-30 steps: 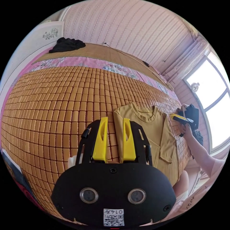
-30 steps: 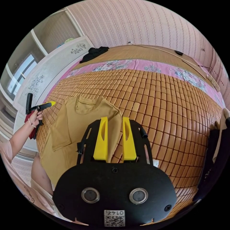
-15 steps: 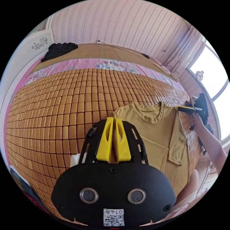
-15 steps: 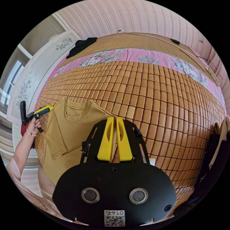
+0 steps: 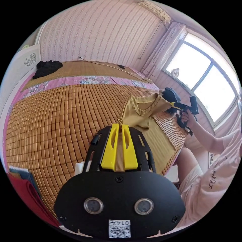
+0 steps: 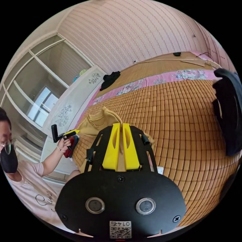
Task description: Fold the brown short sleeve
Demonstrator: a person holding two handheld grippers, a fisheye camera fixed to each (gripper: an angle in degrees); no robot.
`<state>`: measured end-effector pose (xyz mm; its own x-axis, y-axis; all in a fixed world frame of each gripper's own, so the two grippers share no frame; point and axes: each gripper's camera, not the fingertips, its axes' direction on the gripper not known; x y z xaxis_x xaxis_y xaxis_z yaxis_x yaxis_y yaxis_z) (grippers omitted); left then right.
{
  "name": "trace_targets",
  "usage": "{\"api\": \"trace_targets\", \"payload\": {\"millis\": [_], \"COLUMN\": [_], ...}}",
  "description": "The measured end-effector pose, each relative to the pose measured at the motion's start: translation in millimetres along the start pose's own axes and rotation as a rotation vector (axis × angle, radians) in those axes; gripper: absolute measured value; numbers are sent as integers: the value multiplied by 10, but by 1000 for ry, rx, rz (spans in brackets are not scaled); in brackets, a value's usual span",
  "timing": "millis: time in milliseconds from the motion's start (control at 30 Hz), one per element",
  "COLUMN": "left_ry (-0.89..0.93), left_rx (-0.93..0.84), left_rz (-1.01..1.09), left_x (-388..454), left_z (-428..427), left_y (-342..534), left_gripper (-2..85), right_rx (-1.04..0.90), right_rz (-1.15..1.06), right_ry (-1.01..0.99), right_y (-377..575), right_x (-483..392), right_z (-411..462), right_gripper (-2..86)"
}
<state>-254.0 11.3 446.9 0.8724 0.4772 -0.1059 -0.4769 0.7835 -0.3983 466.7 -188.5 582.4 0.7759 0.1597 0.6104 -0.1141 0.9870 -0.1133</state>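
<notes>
While both jaws of the left gripper (image 5: 120, 126) and right gripper (image 6: 121, 125) pinched the brown short sleeve (image 5: 141, 113) (shoulders raised), the fold needed level hands.

A bed covered with a tiled bamboo mat (image 5: 55, 121) runs to a pink striped wall (image 5: 100, 30). Beyond the tiles lies a strip of pink floral sheet (image 5: 75, 80), then a finer woven mat (image 5: 83, 68) with a heap of black cloth (image 5: 47, 68) at its far corner. A bright window (image 5: 204, 75) stands at one side, a white flower-patterned cabinet (image 6: 73, 100) at the other.
</notes>
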Motion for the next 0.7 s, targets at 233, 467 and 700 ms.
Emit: {"api": "trace_targets", "payload": {"millis": [233, 467, 700], "left_ry": [-22, 27, -27], "left_rx": [-210, -116, -259], "left_rz": [-153, -187, -191], "left_x": [123, 92, 61], "left_z": [381, 152, 457], "left_y": [1210, 1284, 1544], "left_gripper": [-8, -7, 23], "right_rx": [-240, -162, -317], "right_rz": [228, 150, 137], "right_ry": [144, 144, 256], "right_y": [1442, 1344, 1454], "right_x": [329, 68, 91], "right_z": [287, 22, 357], "right_gripper": [1, 2, 7]}}
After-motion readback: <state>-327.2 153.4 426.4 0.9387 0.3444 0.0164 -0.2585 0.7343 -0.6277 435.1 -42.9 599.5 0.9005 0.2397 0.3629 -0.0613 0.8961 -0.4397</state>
